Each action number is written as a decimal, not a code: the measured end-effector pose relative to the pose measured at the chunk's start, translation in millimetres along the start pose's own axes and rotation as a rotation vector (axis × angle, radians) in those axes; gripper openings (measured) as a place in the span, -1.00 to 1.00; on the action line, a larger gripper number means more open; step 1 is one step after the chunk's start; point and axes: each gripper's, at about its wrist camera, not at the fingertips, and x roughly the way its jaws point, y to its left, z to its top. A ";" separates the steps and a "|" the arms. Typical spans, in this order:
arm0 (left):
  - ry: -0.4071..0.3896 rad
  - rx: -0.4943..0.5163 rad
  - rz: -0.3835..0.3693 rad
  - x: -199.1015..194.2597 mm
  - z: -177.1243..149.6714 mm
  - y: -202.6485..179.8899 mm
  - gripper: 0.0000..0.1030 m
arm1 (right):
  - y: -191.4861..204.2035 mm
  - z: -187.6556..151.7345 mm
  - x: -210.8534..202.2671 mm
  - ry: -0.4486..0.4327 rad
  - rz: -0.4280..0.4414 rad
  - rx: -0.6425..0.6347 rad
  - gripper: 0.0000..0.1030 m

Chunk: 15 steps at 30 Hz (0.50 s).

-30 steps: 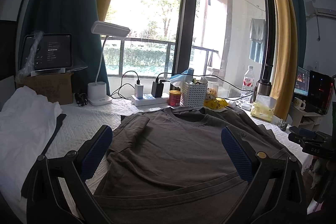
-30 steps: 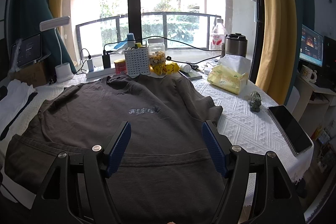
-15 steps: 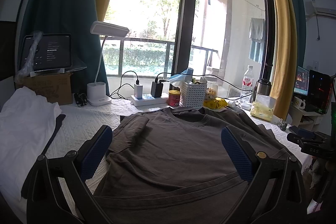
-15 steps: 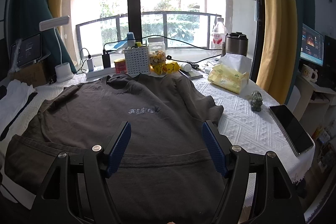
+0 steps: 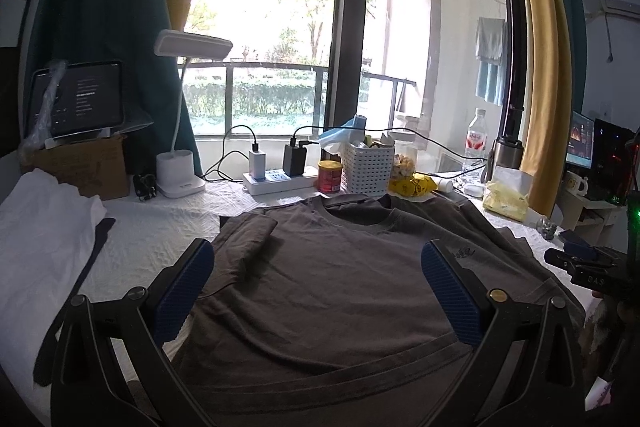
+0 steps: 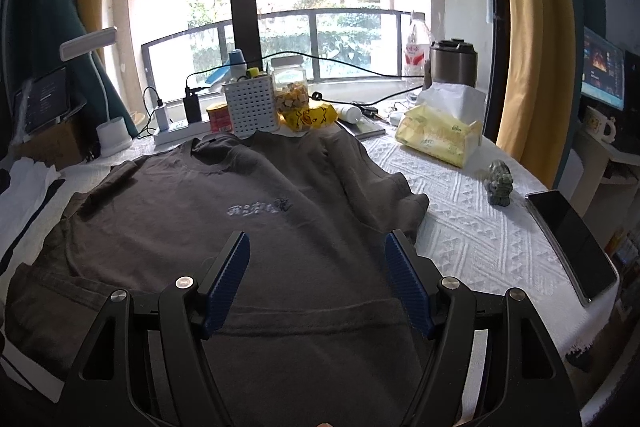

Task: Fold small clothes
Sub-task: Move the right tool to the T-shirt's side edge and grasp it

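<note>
A dark grey T-shirt [image 5: 320,287] [image 6: 208,227] lies spread face up on the white quilted table cover [image 6: 472,227], collar toward the window, small pale lettering on its chest. Its left sleeve is folded inward over the body. My left gripper [image 5: 318,267] hovers open above the lower half of the shirt, nothing between its blue pads. My right gripper [image 6: 318,259] is open too, held over the hem near the shirt's right side. Neither gripper touches the cloth.
White clothing [image 5: 36,247] is piled at the left. Along the window stand a desk lamp [image 5: 180,179], power strip [image 5: 276,181], red tin, white basket [image 6: 252,107] and snack jar. Tissue pack [image 6: 440,135], small figurine [image 6: 498,183] and phone [image 6: 572,239] lie at the right.
Both views have shifted only very slightly. The shirt lies as before and both grippers stay open.
</note>
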 end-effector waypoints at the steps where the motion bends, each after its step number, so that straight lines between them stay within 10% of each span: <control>1: 0.006 0.001 0.000 4.2 1.9 -2.1 0.98 | -2.1 2.7 3.3 0.004 0.002 0.002 0.43; 15: 0.062 -0.012 0.011 52.2 25.4 -12.4 0.98 | -26.3 44.2 50.4 0.054 0.016 -0.004 0.43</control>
